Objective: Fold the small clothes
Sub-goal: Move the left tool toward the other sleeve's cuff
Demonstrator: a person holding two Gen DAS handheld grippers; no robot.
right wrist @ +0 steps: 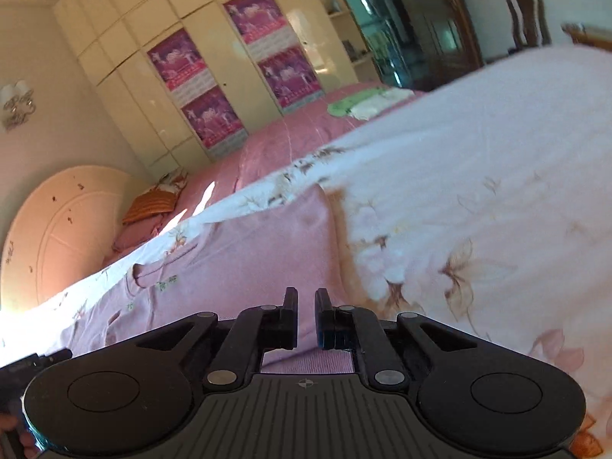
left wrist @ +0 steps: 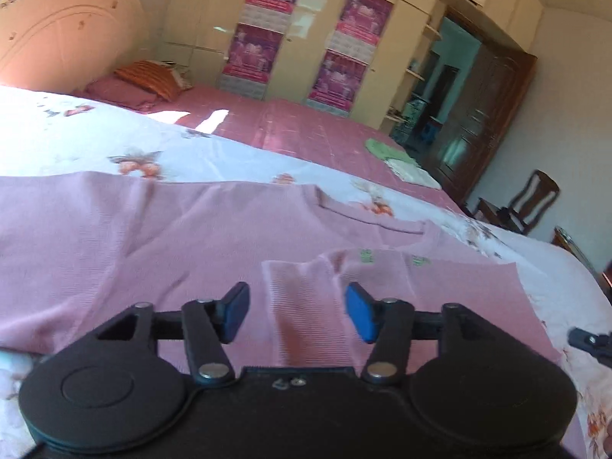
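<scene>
A pink ribbed garment (left wrist: 160, 237) lies spread on a white floral sheet (left wrist: 214, 157). A folded-over flap of it (left wrist: 306, 306) lies between the fingers of my left gripper (left wrist: 298, 311), which is open just above the cloth. In the right wrist view the same pink garment (right wrist: 244, 256) runs from the left to the gripper. My right gripper (right wrist: 306, 315) hovers over the garment's near edge with its jaws nearly closed and a narrow gap between them; nothing shows gripped.
The white floral sheet (right wrist: 478, 176) covers the near part of a bed with a pink cover (left wrist: 306, 130). Folded green and white cloths (left wrist: 401, 162) lie at the far bed edge. Pillows (left wrist: 149, 80), a headboard, a wardrobe (left wrist: 306, 38) and a wooden chair (left wrist: 531, 201) stand around.
</scene>
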